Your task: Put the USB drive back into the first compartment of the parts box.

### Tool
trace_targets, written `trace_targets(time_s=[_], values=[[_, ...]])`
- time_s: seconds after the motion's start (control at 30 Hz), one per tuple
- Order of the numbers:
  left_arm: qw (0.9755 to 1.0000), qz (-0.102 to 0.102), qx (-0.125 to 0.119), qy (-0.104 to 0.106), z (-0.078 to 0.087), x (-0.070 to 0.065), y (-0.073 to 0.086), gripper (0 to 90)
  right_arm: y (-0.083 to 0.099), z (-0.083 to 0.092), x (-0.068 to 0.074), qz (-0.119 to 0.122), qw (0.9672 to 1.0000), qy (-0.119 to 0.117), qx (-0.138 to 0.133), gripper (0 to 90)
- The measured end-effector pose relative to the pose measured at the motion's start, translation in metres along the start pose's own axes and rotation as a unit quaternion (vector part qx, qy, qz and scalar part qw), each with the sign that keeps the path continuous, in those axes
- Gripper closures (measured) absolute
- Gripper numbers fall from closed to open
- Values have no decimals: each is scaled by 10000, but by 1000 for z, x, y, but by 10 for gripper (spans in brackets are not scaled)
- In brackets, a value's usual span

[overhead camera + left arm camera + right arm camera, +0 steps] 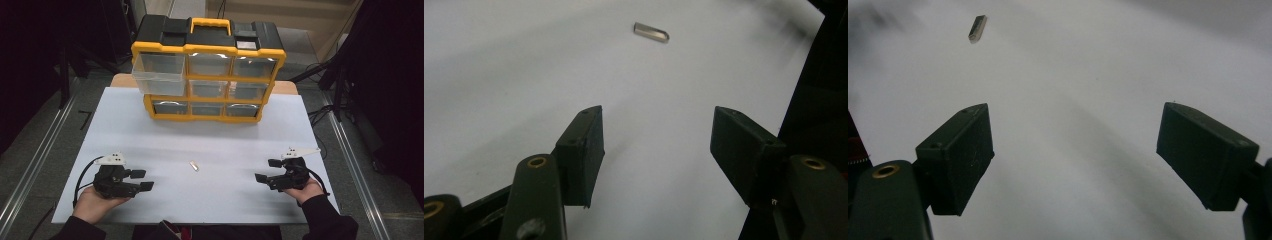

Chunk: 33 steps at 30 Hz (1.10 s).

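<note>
While both hands rested low on the counter (150, 145), the left tool (142, 180) and right tool (266, 170) pointed inward, jaws apart and empty; the small metal piece (193, 165), too tiny to identify, lay between them.

A lab-style recording bench, probably in a workshop or test room.

A white sheet (150, 130) covers a wooden table (285, 87), metal rails (35, 165) run along both sides, dark curtains hang around, and a yellow-and-black parts organiser (207, 70) with clear drawers stands at the back.
</note>
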<state>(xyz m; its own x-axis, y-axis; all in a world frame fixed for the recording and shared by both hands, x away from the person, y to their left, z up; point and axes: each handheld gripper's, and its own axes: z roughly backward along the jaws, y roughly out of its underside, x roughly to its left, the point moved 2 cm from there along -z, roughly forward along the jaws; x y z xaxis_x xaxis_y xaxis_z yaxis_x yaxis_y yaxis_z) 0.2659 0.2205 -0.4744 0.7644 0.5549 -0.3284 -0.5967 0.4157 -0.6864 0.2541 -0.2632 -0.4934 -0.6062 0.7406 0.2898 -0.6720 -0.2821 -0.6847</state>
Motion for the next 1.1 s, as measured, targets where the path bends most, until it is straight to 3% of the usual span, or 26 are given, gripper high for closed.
trace_targets(time_s=[0.1, 0.23, 0.37, 0.87, 1.1], values=[[10000, 7, -31, -39, 0, -1, -2, 319, 1, 0, 0, -37, 10000, -30, 42, 131], [9999, 52, -94, -17, 0, 0, -3, 317, 2, 0, 0, -53, 9999, -70, 50, 132], [9999, 64, 6, -134, -1, 2, -3, 295, 2, -1, 0, -80, 9999, -74, 55, 132], [9995, 220, -189, -120, 2, 4, -5, 293, 2, -3, 1, -86, 9997, -146, 179, 132], [9994, 263, -155, -135, 2, 4, -5, 294, 3, -5, 2, -38, 9996, -174, 228, 132]])
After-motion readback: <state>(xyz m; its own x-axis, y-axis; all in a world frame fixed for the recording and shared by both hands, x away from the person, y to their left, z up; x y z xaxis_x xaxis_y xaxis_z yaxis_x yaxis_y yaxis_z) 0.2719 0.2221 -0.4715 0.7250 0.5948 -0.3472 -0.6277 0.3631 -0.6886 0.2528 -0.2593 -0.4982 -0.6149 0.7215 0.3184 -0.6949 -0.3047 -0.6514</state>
